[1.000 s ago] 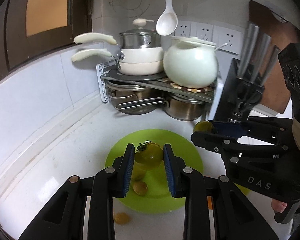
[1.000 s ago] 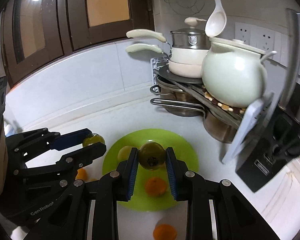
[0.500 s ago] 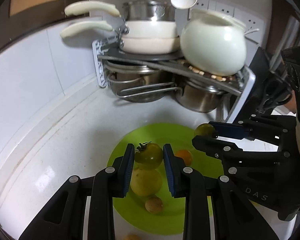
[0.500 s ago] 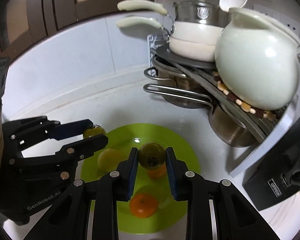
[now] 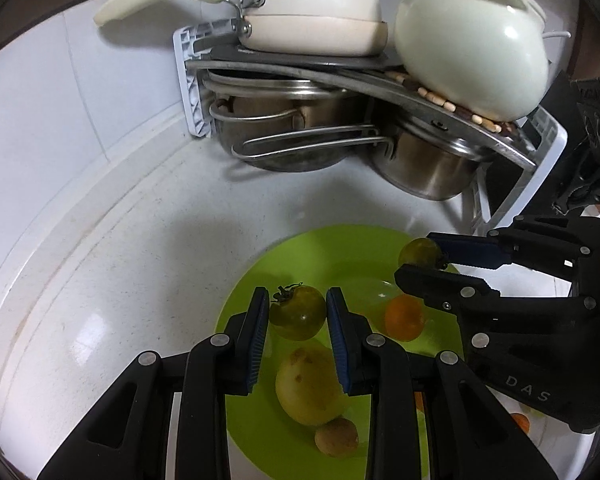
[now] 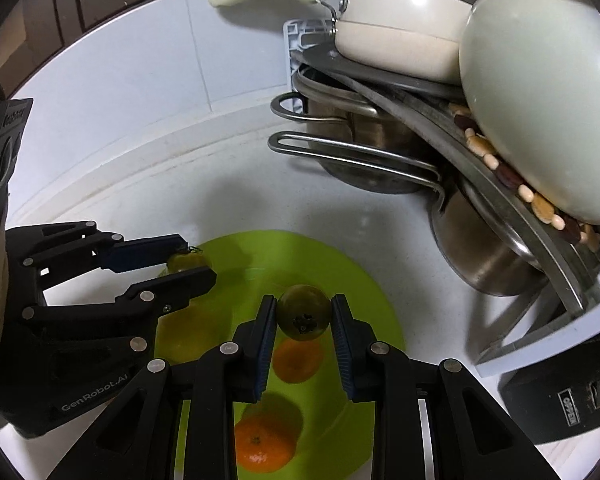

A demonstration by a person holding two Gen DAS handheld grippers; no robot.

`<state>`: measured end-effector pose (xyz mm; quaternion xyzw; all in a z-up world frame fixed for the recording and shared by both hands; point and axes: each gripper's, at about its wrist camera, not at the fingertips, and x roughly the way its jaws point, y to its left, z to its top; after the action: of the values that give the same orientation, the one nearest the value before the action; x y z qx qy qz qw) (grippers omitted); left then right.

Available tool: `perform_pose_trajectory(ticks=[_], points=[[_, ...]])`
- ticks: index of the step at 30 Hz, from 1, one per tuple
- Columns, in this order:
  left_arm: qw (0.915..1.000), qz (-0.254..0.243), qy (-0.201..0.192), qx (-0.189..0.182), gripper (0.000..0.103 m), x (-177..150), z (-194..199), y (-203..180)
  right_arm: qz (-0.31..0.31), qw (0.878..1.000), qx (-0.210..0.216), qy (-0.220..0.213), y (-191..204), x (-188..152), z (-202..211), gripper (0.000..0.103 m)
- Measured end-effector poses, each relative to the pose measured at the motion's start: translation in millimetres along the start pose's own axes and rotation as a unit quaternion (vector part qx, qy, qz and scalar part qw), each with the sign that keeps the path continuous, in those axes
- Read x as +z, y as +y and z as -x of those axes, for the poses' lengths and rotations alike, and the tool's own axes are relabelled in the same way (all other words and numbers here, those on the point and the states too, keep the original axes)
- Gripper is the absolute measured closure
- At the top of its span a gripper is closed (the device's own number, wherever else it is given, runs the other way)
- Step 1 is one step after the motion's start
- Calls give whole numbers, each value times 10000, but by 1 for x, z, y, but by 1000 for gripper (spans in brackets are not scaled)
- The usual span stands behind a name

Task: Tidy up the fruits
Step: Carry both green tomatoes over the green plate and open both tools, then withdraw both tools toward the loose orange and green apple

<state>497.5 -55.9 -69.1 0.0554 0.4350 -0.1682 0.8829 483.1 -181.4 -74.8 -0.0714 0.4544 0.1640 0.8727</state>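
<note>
Tomatoes: the left tool (image 5: 298,312) gripped one (image 5: 298,317) low in the frame's centre over the green plate (image 5: 244,304); the right tool (image 6: 303,318) clamped another (image 6: 303,311) likewise. Released from height, either could likely bounce off the orange (image 6: 298,360) and roll onto the tabletop (image 5: 140,260).

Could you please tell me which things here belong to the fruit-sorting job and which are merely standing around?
Job: round lime-green plate, two green tomatoes, orange tangerines, yellow-green fruit.
Bystanders: pale ceramic pot, steel pans, rack.
</note>
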Motion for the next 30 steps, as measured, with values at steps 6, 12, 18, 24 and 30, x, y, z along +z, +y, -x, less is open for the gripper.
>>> perform_pose_trajectory(ticks=[6, 12, 18, 24, 30], points=[[10000, 13, -7, -32, 73, 1, -2, 0, -89, 10000, 24, 9, -1, 1, -4, 74], [9999, 75, -78, -39, 67, 0, 8, 0, -197, 9998, 23, -36, -3, -1, 0, 70], [9996, 61, -268, 16, 62, -2, 28, -5, -177, 9996, -38, -235, -1, -6, 20, 70], [9981, 74, -613, 75, 53, -8, 61, -12, -193, 9980, -107, -585, 0, -16, 53, 63], [9952, 17, -958, 183, 42, -18, 94, -22, -181, 9951, -255, -934, 7, -30, 89, 55]])
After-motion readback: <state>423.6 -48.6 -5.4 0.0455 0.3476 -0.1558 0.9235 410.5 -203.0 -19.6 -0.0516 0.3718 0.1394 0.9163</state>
